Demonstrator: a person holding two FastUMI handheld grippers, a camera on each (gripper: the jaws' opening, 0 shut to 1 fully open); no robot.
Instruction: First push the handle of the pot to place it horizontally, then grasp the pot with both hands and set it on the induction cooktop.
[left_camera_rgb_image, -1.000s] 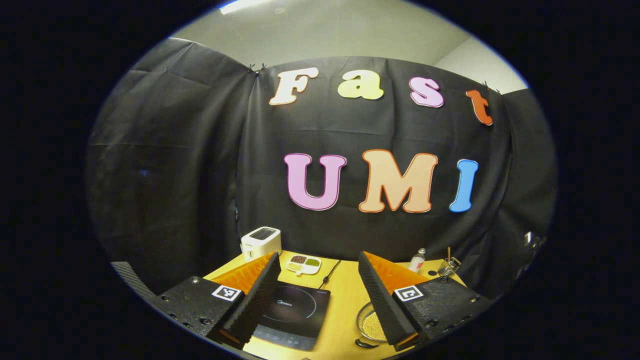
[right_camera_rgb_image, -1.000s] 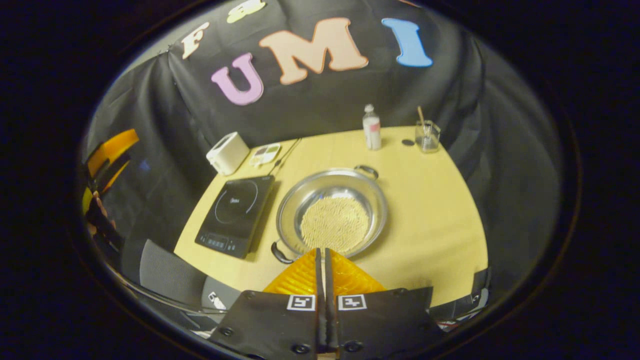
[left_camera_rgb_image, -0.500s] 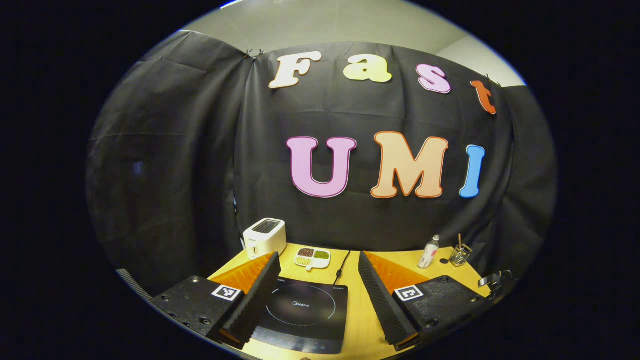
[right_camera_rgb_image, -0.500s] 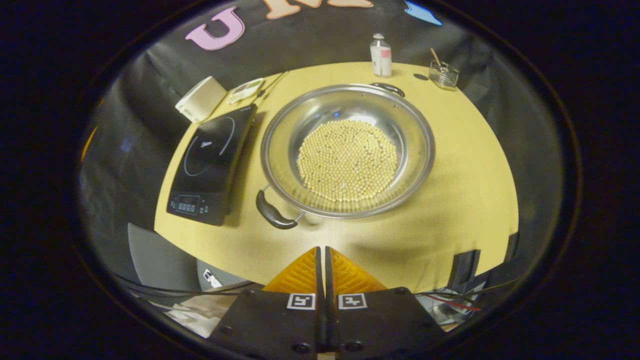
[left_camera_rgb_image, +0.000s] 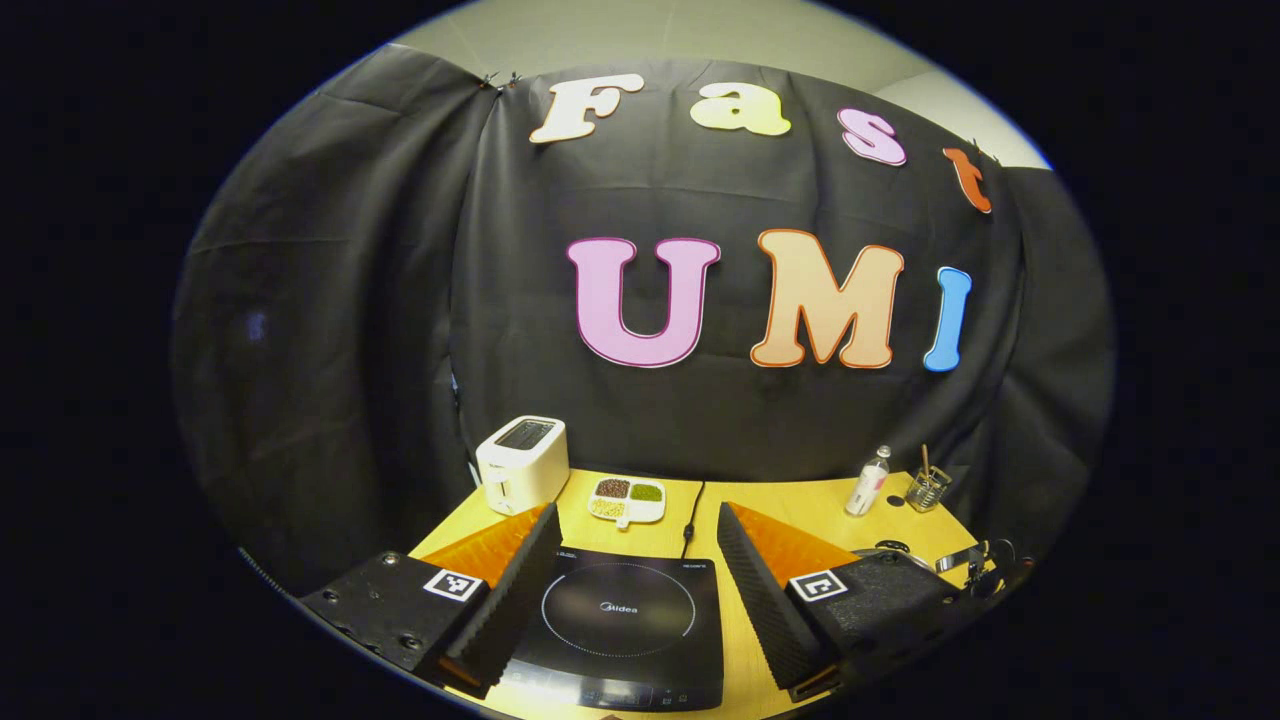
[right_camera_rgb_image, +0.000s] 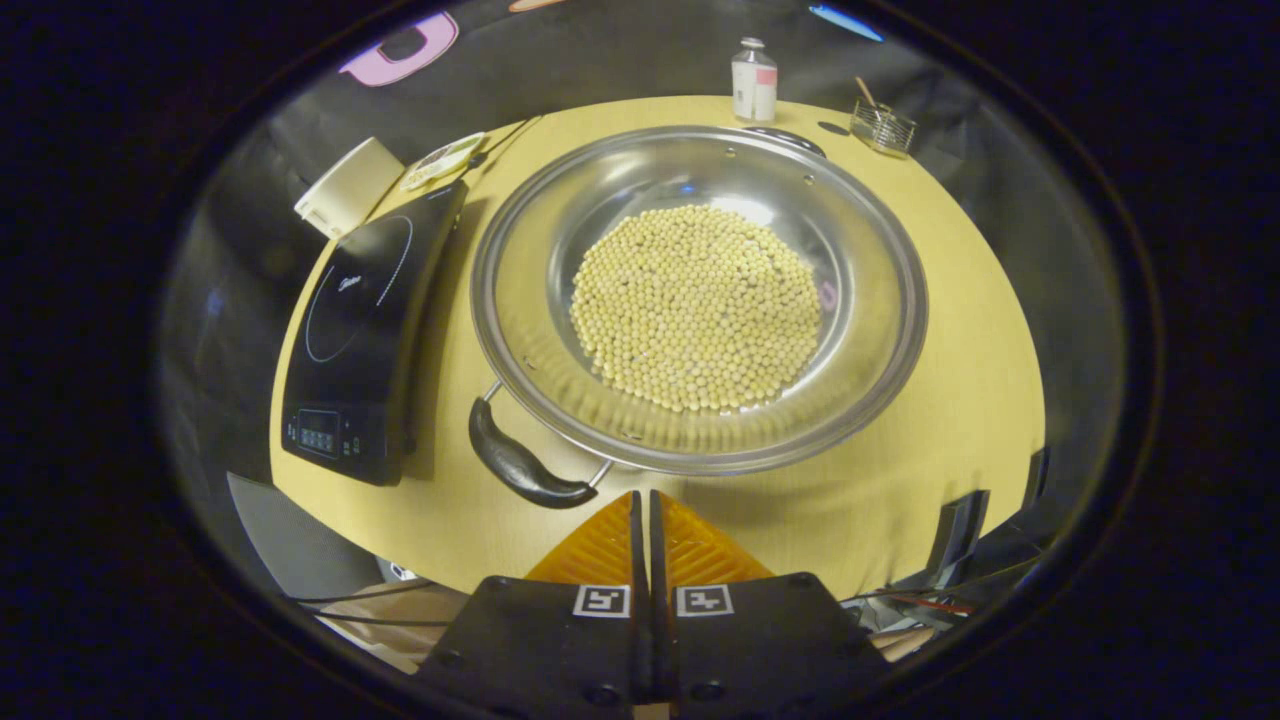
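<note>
1. Now spread wide above the near edge of the table (left_camera_rgb_image: 800, 505): left gripper (left_camera_rgb_image: 635, 600), fingers apart and holding nothing, with the cooktop (left_camera_rgb_image: 625, 625) framed between them.
2. Pressed together with nothing between: right gripper (right_camera_rgb_image: 642, 530), poised just short of the pot (right_camera_rgb_image: 700, 300) and above the table's (right_camera_rgb_image: 960, 330) near edge.
3. Seen from the right gripper view: pot standing on the table just beside the cooktop (right_camera_rgb_image: 360, 330), at 3 o'clock from it, not on it.
4. Filled across the bottom with pale beans (right_camera_rgb_image: 695, 305).
5. Angled toward 7 o'clock on the rim: near handle (right_camera_rgb_image: 520, 465), close to the shut fingertips but apart from them; far handle (right_camera_rgb_image: 785, 135) at about 1 o'clock.
6. From the left gripper view, barely a sliver of pot rim past the right finger.
7. Along the far edge in both views: toaster (left_camera_rgb_image: 522, 462), divided dish (left_camera_rgb_image: 626, 497), small bottle (left_camera_rgb_image: 867, 482), glass (left_camera_rgb_image: 926, 490) with a stick.
</note>
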